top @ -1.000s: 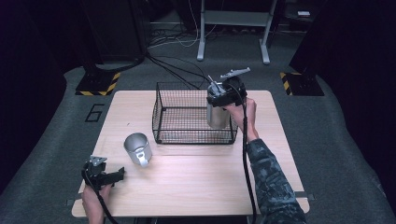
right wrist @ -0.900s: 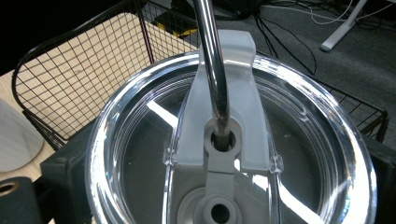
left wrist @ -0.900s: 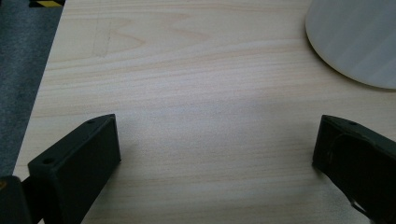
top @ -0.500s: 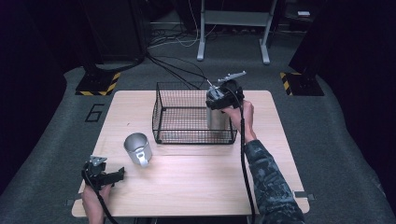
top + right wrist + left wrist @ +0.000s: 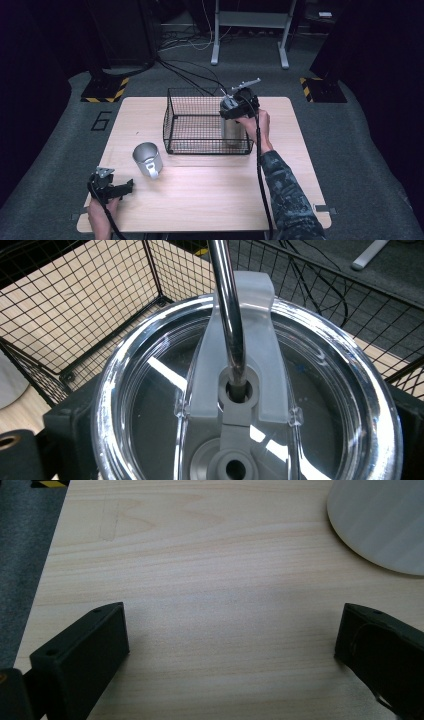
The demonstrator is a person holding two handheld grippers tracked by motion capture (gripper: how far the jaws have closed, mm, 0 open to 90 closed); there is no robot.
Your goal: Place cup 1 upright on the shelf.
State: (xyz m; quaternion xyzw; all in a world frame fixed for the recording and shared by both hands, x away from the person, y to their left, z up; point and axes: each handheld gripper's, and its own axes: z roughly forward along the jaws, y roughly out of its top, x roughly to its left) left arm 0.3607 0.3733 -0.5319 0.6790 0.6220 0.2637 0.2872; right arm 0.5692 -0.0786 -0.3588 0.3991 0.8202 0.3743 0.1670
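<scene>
Where basket (image 5: 207, 122) walls crowd tumbler (image 5: 231, 129)

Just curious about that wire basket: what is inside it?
Inside the wire basket, a steel tumbler with clear lid and metal straw, gripped by the right gripper. The lid's glare hides the tumbler's contents.

light wooden table (image 5: 210, 200) on grey carpet floor (image 5: 360, 150). black wire basket (image 5: 200, 125) stands on the far middle of the top. steel mug (image 5: 147, 159) lies tipped on the near left part, just beside the basket's near left corner, apart from it.
</scene>
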